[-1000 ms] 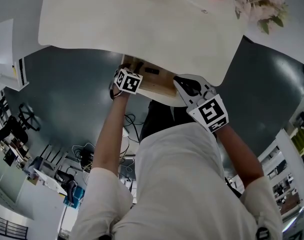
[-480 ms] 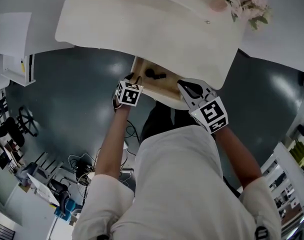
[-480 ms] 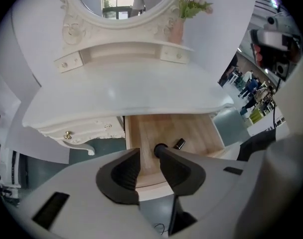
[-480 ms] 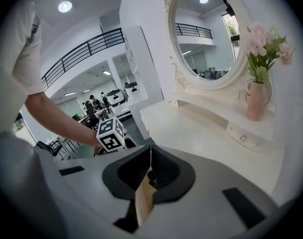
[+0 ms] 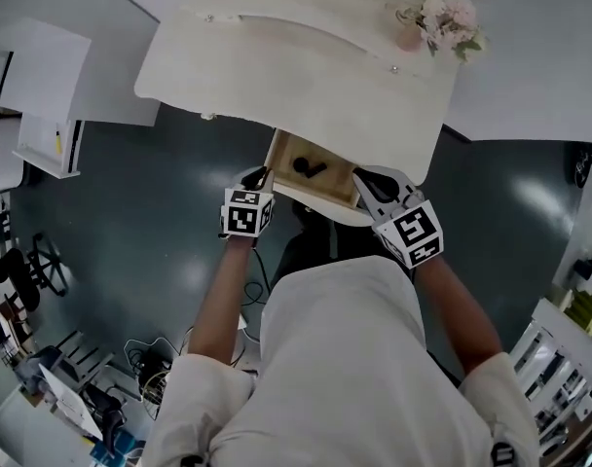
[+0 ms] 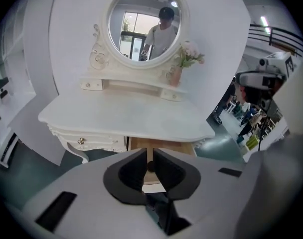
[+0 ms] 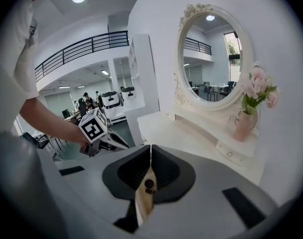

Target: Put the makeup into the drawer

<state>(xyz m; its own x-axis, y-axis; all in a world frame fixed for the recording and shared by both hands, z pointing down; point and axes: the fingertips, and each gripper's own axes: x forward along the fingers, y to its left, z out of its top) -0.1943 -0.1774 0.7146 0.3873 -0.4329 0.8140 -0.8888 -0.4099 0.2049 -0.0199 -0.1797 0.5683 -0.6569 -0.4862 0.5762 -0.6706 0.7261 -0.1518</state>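
Observation:
Under the white vanity top (image 5: 306, 61) a wooden drawer (image 5: 288, 152) stands pulled out, and black makeup (image 5: 309, 166) lies inside it. My left gripper (image 5: 261, 176) hangs just outside the drawer's front left corner. In the left gripper view its jaws (image 6: 149, 158) are closing to a narrow gap with nothing between them, and the drawer (image 6: 161, 146) shows beyond. My right gripper (image 5: 366, 176) is at the drawer's front right corner. Its jaws (image 7: 150, 156) are shut with nothing held, and the drawer's wood shows below the tips.
On the vanity stand an oval mirror (image 6: 145, 24), a pink flower vase (image 5: 442, 22) at the back right and small knobbed drawers (image 6: 91, 84). A white cabinet (image 5: 43, 95) is to the left. Dark floor (image 5: 130, 212) surrounds the vanity.
Both grippers have lifted and drawn back from the drawer. The left gripper has come away from the drawer's inside, and more of the drawer with the black makeup now shows.

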